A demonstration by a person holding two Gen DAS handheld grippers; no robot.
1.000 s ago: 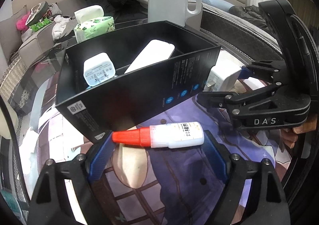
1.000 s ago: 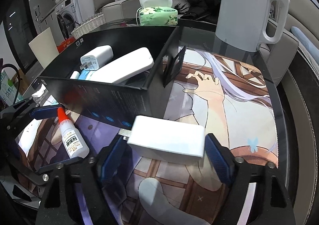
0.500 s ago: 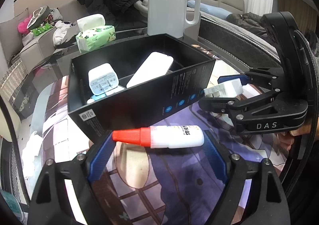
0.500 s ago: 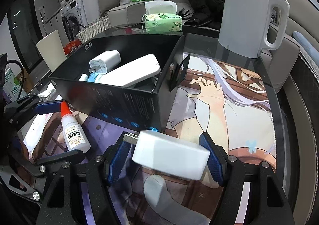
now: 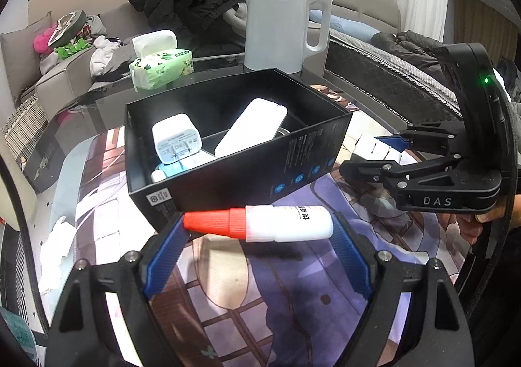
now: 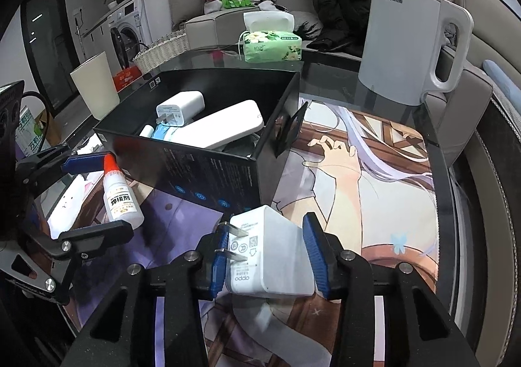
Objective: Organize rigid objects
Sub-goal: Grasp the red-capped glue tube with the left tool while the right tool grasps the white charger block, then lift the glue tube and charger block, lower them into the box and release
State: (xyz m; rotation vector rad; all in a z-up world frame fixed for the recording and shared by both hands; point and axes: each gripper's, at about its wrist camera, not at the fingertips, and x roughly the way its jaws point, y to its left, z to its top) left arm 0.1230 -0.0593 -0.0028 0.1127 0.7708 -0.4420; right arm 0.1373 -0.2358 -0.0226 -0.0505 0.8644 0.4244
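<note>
My left gripper (image 5: 257, 246) is shut on a small white glue bottle (image 5: 276, 224) with a red cap, held level just in front of the black open box (image 5: 260, 165). The bottle also shows in the right wrist view (image 6: 120, 194). My right gripper (image 6: 267, 256) is shut on a white charger plug (image 6: 270, 256), lifted off the printed mat to the right of the box (image 6: 208, 168). The box holds a white charger (image 5: 174, 139), a white power bank (image 5: 250, 128) and small blue-and-white items.
A white electric kettle (image 5: 280, 25) stands behind the box. A green tissue pack (image 5: 161, 67) lies at the back left on the glass table. A cream cup (image 6: 96, 88) stands left of the box. A sofa with clothes is behind.
Both grippers have risen and pulled back from the box. The right gripper has lifted the white charger plug off the mat and the plug has turned so its prongs face the camera.
</note>
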